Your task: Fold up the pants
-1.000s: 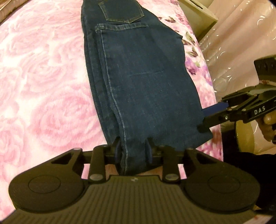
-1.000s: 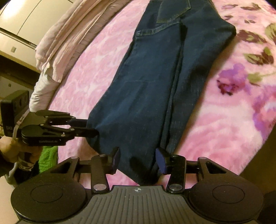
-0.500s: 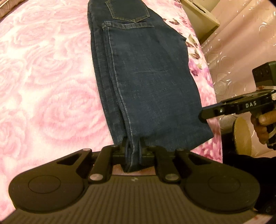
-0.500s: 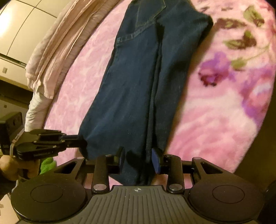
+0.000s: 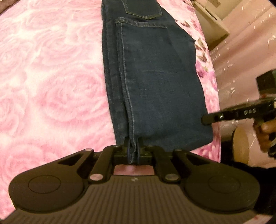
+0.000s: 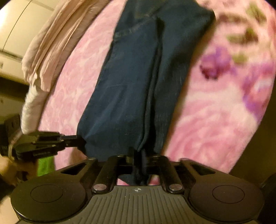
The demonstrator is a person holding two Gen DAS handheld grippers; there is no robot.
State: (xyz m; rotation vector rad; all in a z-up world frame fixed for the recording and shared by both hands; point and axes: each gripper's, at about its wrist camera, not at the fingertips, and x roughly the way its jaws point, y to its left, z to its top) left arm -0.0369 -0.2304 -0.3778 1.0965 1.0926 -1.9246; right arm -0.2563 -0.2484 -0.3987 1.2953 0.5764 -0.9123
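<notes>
The jeans (image 5: 155, 82) are dark blue and lie long and flat on a bed, folded lengthwise so that one leg is on top of the other. Their hem end is the end nearest to both grippers, and the back pocket (image 5: 143, 8) is at the far end, straight ahead of the left gripper.

The left gripper (image 5: 133, 148) is clamped on the hem at its left corner: the jaws are almost together and a thin fold of denim with a stitched seam stands between them. From this gripper the rest of the hem goes to the right, toward the other corner.

The right gripper (image 6: 139, 158) is at that other corner. Its jaws are closing, and bunched dark denim fills the gap between them, with the pads pressing on it from both sides. The picture from this side is a little blurred. In the left wrist view the right gripper (image 5: 206, 119) comes in from the right and its tip touches the right edge of the hem. A hand (image 5: 265, 132) holds its handle.

In the right wrist view the left gripper (image 6: 81, 143) comes in from the left and touches the left corner of the jeans, held by a hand (image 6: 10, 167).

Under the jeans is a pink blanket (image 5: 51, 77) with a rose pattern; to the right of the right gripper it has purple flowers (image 6: 215, 65). A pale pink cloth (image 6: 55, 43) lies along the bed edge, far ahead and to the left of the right gripper. A pale curtain (image 5: 245, 43) hangs to the right of the left gripper, beyond the bed.
</notes>
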